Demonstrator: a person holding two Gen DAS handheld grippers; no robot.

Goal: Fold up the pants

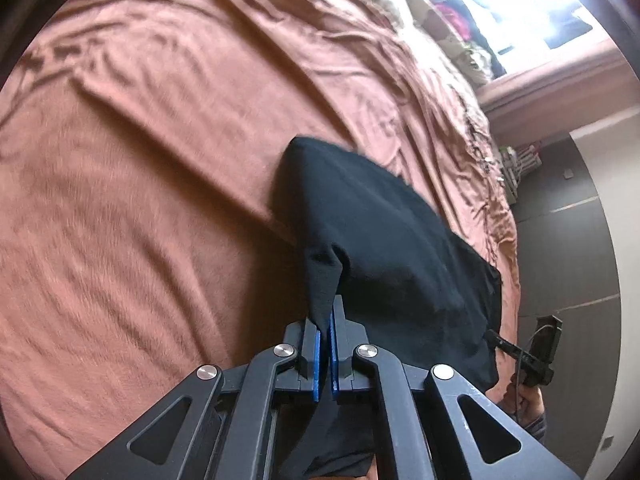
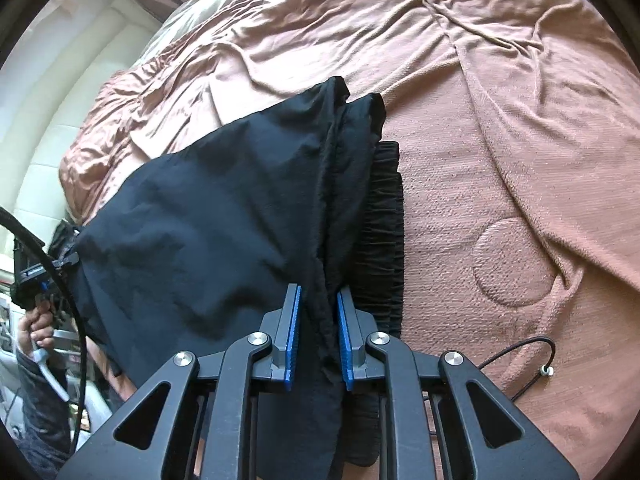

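Left wrist view: left claw [image 1: 325, 330] angles downward, clamped on black pants [image 1: 384, 240] at centre frame over the bed [image 1: 140, 160]. Right claw [image 2: 318, 312] tilts down too, pinching bunched pants fabric.

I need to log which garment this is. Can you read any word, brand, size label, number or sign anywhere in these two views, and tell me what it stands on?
No readable text in either view.
black pants: no tag, brand or size label visible.
pink bedspread: only an embossed round pattern, no letters.
left gripper, right gripper: no markings visible.
Clutter by the window: too blurred and overexposed to read.
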